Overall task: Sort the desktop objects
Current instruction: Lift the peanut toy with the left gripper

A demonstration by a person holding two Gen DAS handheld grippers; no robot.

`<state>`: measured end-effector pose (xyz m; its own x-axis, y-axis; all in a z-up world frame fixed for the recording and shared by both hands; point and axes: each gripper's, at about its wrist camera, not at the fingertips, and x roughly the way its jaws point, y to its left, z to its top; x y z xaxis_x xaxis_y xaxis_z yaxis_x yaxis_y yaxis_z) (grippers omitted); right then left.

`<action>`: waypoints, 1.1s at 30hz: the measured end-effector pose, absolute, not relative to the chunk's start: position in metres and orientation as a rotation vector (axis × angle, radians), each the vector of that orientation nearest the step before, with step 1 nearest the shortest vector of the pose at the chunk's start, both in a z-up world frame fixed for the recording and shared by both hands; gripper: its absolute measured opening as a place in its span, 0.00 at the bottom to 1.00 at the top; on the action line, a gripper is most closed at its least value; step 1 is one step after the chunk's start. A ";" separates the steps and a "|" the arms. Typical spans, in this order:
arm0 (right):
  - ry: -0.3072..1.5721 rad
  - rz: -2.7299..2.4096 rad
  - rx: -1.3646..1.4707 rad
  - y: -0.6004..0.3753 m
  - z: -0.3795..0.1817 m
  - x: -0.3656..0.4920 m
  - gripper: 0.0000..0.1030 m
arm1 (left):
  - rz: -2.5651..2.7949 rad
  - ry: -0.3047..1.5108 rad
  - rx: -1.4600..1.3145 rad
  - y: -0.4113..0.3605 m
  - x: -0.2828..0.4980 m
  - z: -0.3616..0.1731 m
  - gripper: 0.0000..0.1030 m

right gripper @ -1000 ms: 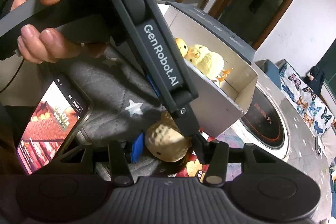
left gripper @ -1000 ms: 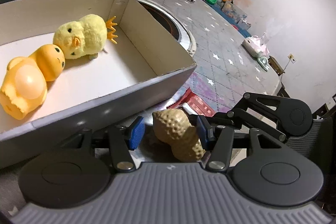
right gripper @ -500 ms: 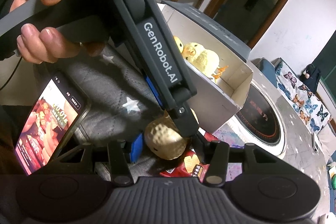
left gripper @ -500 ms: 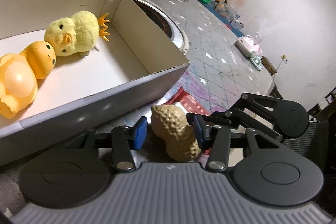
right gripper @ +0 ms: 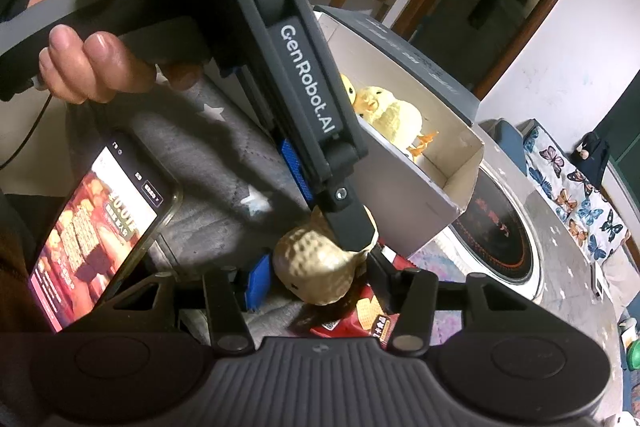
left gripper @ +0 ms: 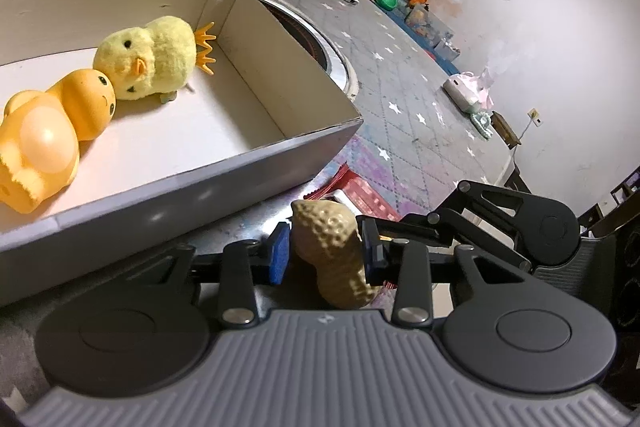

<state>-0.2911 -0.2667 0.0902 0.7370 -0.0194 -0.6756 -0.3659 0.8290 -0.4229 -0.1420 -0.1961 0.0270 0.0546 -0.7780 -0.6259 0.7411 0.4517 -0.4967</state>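
A tan peanut toy (left gripper: 328, 239) hangs just off the table in front of the grey box (left gripper: 200, 183). My left gripper (left gripper: 325, 255) is shut on it, blue pads on both sides. In the right wrist view the same peanut toy (right gripper: 312, 259) sits between the fingers of my right gripper (right gripper: 318, 269), which is shut on it too. The left gripper's black finger (right gripper: 348, 227) presses on it from above. A plush chick (left gripper: 152, 63) and an orange rubber duck (left gripper: 52, 139) lie inside the box.
A lit phone (right gripper: 92, 235) lies on the grey star cloth at the left. A red snack packet (right gripper: 372, 319) lies under the peanut. A round cooktop (right gripper: 500, 227) is set in the table beyond the box wall (right gripper: 404, 203). A hand (right gripper: 88, 39) holds the left gripper.
My left gripper's pads have closed in onto the peanut toy. Both grippers and the peanut have shifted slightly relative to the box. The right gripper's opening is unchanged.
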 end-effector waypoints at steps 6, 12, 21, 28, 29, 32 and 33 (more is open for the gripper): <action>0.725 0.192 -0.562 -0.263 0.092 -0.299 0.50 | -1.144 0.991 -0.062 -0.194 -0.148 0.031 0.38; 0.718 0.198 -0.570 -0.254 0.092 -0.306 0.50 | -1.116 1.002 -0.085 -0.188 -0.153 0.034 0.37; 0.720 0.207 -0.578 -0.251 0.092 -0.303 0.47 | -1.098 1.004 -0.070 -0.195 -0.155 0.040 0.40; 0.725 0.214 -0.557 -0.253 0.094 -0.302 0.44 | -1.107 1.009 -0.066 -0.205 -0.149 0.035 0.41; 0.726 0.216 -0.555 -0.254 0.094 -0.302 0.44 | -1.109 1.004 -0.061 -0.206 -0.148 0.034 0.41; 0.724 0.219 -0.565 -0.252 0.095 -0.304 0.44 | -1.113 0.995 -0.058 -0.196 -0.139 0.028 0.39; 0.723 0.220 -0.568 -0.252 0.096 -0.305 0.44 | -1.113 0.994 -0.062 -0.193 -0.139 0.028 0.38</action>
